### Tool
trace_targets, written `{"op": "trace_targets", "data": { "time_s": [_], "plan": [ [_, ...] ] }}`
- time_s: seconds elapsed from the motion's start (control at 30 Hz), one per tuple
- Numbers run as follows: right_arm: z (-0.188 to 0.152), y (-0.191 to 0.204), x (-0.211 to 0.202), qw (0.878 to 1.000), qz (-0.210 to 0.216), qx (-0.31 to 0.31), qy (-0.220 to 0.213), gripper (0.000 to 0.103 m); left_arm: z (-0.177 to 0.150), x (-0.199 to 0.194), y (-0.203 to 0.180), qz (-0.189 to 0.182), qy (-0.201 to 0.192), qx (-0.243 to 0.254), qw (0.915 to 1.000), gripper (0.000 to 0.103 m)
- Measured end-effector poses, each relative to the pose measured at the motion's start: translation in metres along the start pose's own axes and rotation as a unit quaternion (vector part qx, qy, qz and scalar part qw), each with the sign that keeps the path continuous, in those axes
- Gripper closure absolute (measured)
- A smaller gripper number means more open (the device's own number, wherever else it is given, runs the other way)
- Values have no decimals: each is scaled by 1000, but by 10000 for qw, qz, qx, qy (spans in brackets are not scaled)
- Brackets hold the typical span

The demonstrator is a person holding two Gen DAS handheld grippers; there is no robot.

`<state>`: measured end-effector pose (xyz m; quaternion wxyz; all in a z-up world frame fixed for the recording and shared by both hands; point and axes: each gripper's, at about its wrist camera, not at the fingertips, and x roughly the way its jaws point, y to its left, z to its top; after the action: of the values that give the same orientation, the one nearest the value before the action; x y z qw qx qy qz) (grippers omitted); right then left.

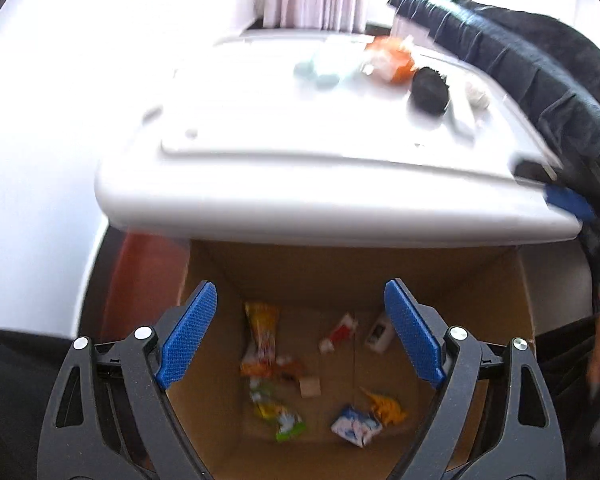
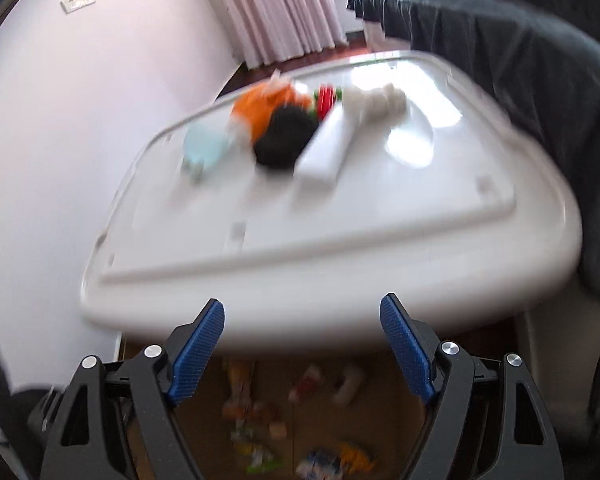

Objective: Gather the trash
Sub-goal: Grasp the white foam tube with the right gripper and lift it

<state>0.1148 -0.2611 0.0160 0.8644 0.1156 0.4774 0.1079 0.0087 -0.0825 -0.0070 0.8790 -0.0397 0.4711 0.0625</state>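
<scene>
Now both grippers, left (image 1: pixel 300 332) and right (image 2: pixel 302 350), hang spread and empty over the box (image 1: pixel 516 280) of wrappers (image 1: pixel 262 336), while remaining trash (image 2: pixel 268 110) lies ahead and above on the white table (image 2: pixel 380 248), nearer the right.

The right hand-held gripper (image 2: pixel 302 350) is hanging with its blue pads spread wide and nothing between them. Below it, a cardboard box (image 2: pixel 416 412) is lying open, holding blurred wrappers (image 2: pixel 340 458). A white desk (image 2: pixel 340 292) is standing just beyond, carrying an orange item (image 2: pixel 262 106), a black object (image 2: pixel 286 140) and a white tube (image 2: pixel 328 148) at its far side.
</scene>
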Motion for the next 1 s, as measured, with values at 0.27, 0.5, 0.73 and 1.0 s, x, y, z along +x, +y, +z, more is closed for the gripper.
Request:
{"op": "trace_targets", "data": {
  "time_s": [0.27,0.5,0.73,1.0],
  "plan": [
    [93,-21,61,9977,-323,518,290,30,-4,21,9,-159,300,-121,9993,19],
    [120,-25,104,9935,-646,614,704,36,0,22,22,-335,375,-494,9975,19],
    [132,-3,130,9881,-1264,123,868,37,1,22,28,-408,414,-680,9960,19],
    [110,19,124,9806,-1697,-534,822,69,2,23,28,-314,401,-659,9965,19]
  ]
}}
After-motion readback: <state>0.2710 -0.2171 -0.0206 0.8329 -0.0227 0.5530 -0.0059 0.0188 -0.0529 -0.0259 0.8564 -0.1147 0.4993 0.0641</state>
